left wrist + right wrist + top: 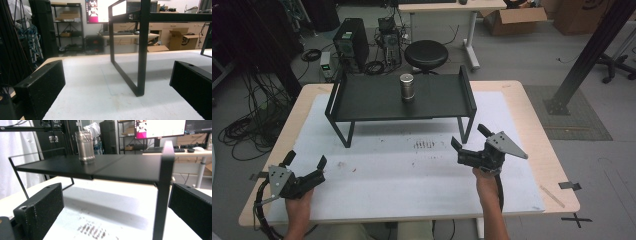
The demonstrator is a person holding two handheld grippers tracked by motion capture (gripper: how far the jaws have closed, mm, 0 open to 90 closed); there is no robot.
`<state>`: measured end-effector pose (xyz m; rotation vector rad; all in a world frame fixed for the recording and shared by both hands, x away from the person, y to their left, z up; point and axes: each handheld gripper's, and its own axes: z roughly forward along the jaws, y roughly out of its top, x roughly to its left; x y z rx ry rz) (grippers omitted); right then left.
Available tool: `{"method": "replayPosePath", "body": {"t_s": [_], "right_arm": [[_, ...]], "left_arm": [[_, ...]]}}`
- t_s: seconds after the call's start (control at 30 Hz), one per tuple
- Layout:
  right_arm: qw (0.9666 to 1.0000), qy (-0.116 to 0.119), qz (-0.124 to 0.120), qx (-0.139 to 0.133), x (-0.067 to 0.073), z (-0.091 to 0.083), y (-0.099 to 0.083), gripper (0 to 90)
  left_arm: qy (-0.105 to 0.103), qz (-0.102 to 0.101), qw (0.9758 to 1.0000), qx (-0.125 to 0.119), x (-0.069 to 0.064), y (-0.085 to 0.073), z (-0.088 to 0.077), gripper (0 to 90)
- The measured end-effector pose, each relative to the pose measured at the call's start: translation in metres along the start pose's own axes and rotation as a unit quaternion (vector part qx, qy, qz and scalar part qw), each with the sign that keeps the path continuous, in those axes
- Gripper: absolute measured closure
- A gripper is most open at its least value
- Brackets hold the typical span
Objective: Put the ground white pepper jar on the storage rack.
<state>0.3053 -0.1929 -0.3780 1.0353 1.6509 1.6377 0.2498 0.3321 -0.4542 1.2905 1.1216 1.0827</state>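
A silver metal cylinder [406, 86] stands upright on a black raised shelf [362, 100] at the back of the table. My left gripper [305, 161] rests near the front left corner, open and empty, facing the shelf's left leg [141, 62]. My right gripper [469, 138] is open and empty just in front of the shelf's right front leg [460, 131]. In the right gripper view the cylinder [85, 144] sits on the shelf top [125, 168], with the leg [162, 195] close between the jaws.
A white mat [412, 170] covers the wooden table [557, 170], with a dark smudge [424, 145] near its middle. Behind the table are a black stool [426, 55], a computer tower [350, 41] and cables. A black post [592, 50] rises at the right.
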Motion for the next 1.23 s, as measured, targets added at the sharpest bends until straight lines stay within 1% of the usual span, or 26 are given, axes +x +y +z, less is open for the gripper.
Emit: {"method": "replayPosePath", "body": {"t_s": [0.17,0.3,0.4,0.5,0.7,0.83,1.03,1.13,1.23], "right_arm": [[0.9998,-0.015,0.003,0.008,-0.006,-0.006,-0.019,0.0],[0.9996,-0.028,0.008,0.005,-0.011,-0.009,-0.033,0.0],[0.9992,-0.040,0.000,0.009,-0.013,-0.010,-0.042,0.0],[0.9990,-0.043,-0.004,0.006,-0.013,-0.011,-0.050,0.0],[0.9987,-0.051,-0.007,0.005,-0.014,-0.012,-0.060,0.0],[0.9981,-0.057,-0.022,-0.002,-0.012,-0.015,-0.063,0.0],[0.9977,-0.065,-0.022,-0.003,-0.012,-0.017,-0.072,0.0],[0.9974,-0.065,-0.020,-0.022,-0.013,-0.021,-0.074,0.0],[0.9972,-0.063,-0.019,-0.034,-0.013,-0.023,-0.075,0.0]], "left_arm": [[0.000,0.000,1.0000,0.000,0.000,0.000,0.000,0.5],[0.000,0.000,1.0000,0.000,0.000,0.000,0.000,0.4],[0.000,0.000,1.0000,0.000,0.000,0.000,0.000,0.4],[0.000,0.000,1.0000,0.000,0.000,0.000,0.000,0.4],[0.000,0.001,1.0000,0.001,0.000,0.000,0.000,0.5],[0.000,0.001,1.0000,0.001,0.000,0.000,0.000,0.4],[0.000,0.001,1.0000,0.001,0.000,0.000,0.000,0.4],[0.000,0.002,1.0000,0.001,0.000,0.000,0.000,0.4],[0.000,0.002,1.0000,0.001,0.000,0.000,0.000,0.4]]}}
